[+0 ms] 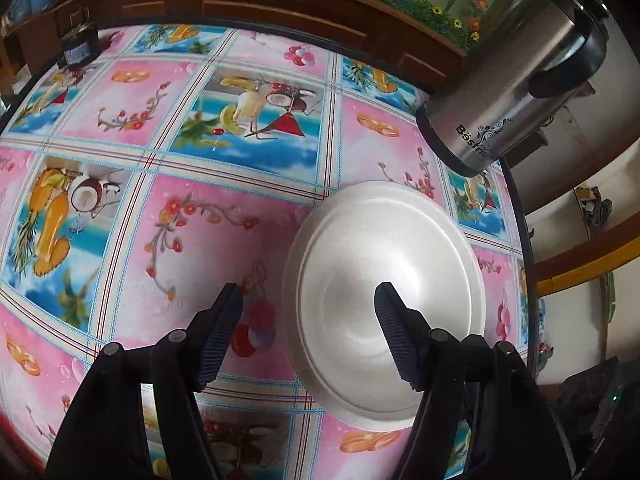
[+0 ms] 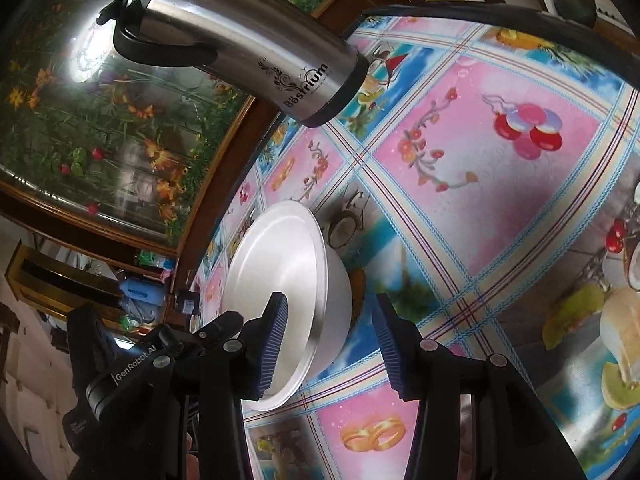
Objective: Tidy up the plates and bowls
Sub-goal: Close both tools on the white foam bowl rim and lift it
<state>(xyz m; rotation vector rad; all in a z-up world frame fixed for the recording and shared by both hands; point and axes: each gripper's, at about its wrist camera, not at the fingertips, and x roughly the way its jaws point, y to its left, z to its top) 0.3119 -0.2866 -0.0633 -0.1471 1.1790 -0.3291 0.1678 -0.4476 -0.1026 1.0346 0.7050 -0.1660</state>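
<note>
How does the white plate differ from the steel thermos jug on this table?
The round white plate is low, wide and matte; the tall stainless-steel thermos jug is a shiny cylinder. The plate lies on a white bowl, seen in the right wrist view, whereas the jug stands straight on the patterned tablecloth. The plate is plain; the jug has black trim, a handle and printed lettering. Both stand near the same table edge.

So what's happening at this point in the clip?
A person is working over a table with a handheld gripper in each hand. A white plate lies on top of a white bowl, near a steel thermos. The left gripper hangs above the plate, jaws open, one on each side of its rim. The right gripper comes in from the side, jaws open around the plate and bowl edge. Neither grips anything yet.
</note>
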